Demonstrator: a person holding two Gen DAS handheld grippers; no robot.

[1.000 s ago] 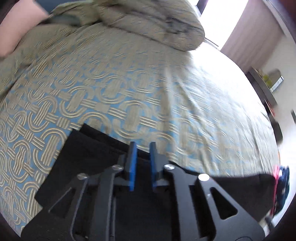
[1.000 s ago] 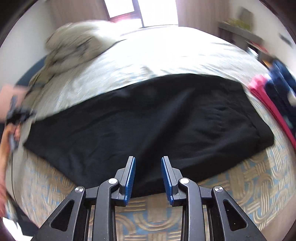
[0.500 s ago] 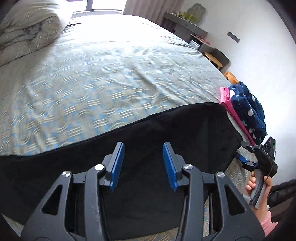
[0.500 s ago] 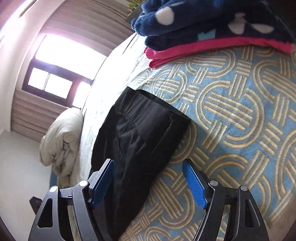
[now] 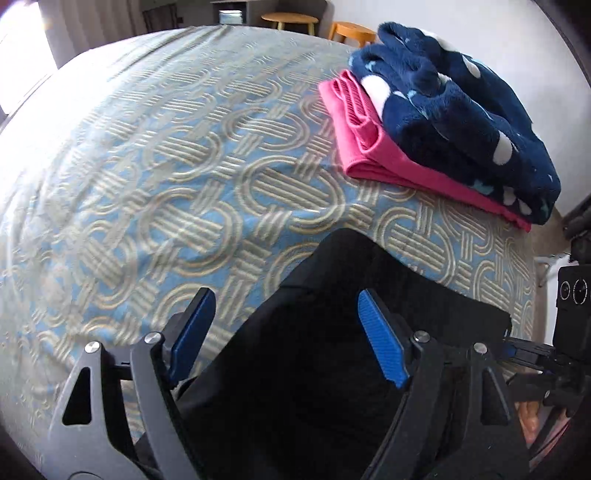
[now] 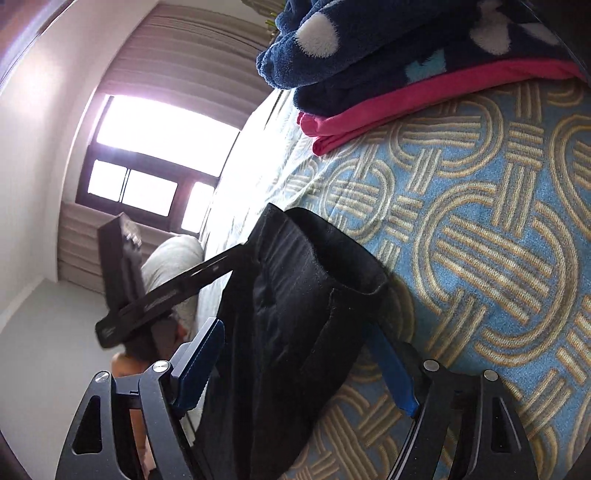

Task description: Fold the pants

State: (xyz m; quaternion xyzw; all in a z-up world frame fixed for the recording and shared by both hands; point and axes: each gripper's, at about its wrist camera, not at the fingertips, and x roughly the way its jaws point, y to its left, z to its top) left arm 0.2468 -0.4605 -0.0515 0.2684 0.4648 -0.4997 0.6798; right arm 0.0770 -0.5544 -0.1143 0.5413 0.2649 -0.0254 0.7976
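The black pants (image 5: 332, 369) lie along the bed's near edge, their waist end towards a pile of folded clothes. My left gripper (image 5: 288, 334) points down over that end. Its jaws are opening, with the fabric under and between the blue pads (image 5: 382, 343), which do not press on it. My right gripper (image 6: 295, 369) stands open and low at the waist corner of the pants (image 6: 295, 314). The cloth's edge lies between its fingers and drapes over the tip of the right pad (image 6: 395, 376). The right gripper's fingers (image 5: 524, 350) show in the left wrist view.
A navy spotted fleece (image 5: 461, 122) rests on a folded pink garment (image 5: 369, 155) just beyond the waist. The blue and gold patterned bedcover (image 5: 166, 184) stretches away to the left. Wooden stools (image 5: 291, 18) stand past the bed. A rolled duvet (image 6: 170, 266) lies near the window (image 6: 155, 147).
My left gripper swept along the pants from the leg end to the waist end and its jaws widened. My right gripper rolled, dropped to the waist corner and opened wide.
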